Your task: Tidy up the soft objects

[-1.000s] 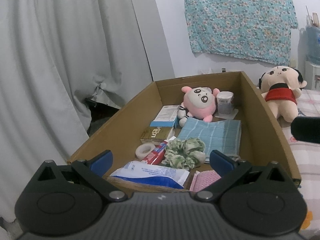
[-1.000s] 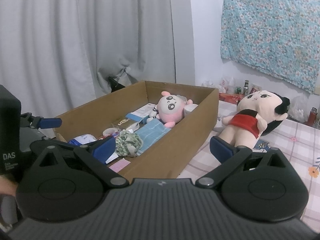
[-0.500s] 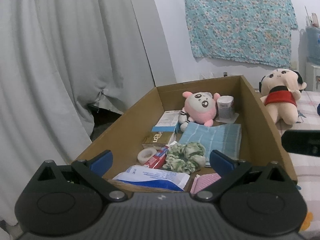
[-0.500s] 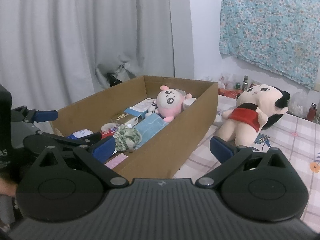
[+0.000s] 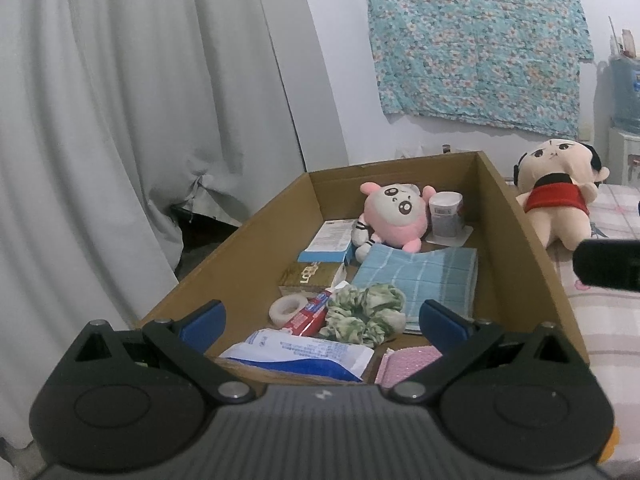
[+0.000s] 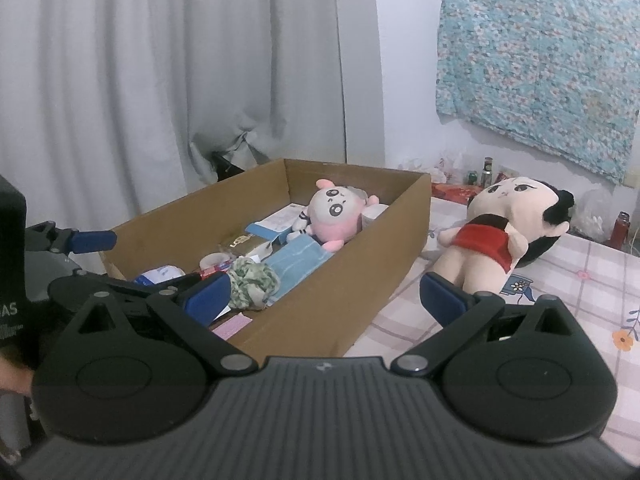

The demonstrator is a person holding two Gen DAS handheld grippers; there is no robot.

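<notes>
- The left gripper point(image 5: 322, 316) hangs with its jaws spread wide and empty above the near end of the cardboard box point(image 5: 516, 216); the right gripper point(image 6: 324, 292) is likewise wide and empty, poised over the box's near right wall and the checked bedcover point(image 6: 568, 280).
- Soft things inside the box: a pink plush point(image 5: 394, 216) at the far end, a folded blue towel point(image 5: 420, 276) in the middle, a green scrunchie point(image 5: 362, 314) just in front of the towel, touching it, and a pink cloth point(image 5: 404, 362) at the near edge.
- A larger doll in a red top point(image 6: 504, 228) lies on the bedcover outside, just beside the box's right wall.
- All of these look light and yielding. The plush should take a pinch across its round body or a limb; the scrunchie compresses, so a deep bite on one bunched side seems best.
- The towel is limp and will probably unfold if lifted by one corner; gripping a folded edge should keep it tidier.
- Hard items crowd the left half: a toothpaste tube point(image 5: 308, 314) touching the scrunchie, a tape roll point(image 5: 286, 309), small cartons point(image 5: 316, 276), a cup point(image 5: 446, 216) beside the plush, a wipes pack point(image 5: 304, 354) near the front.
- The box walls stand tall, so entry and exit look easiest straight from above; the bedcover to the right offers open room.
- Whether the pink cloth is fabric or a sponge is hard to tell from here.
</notes>
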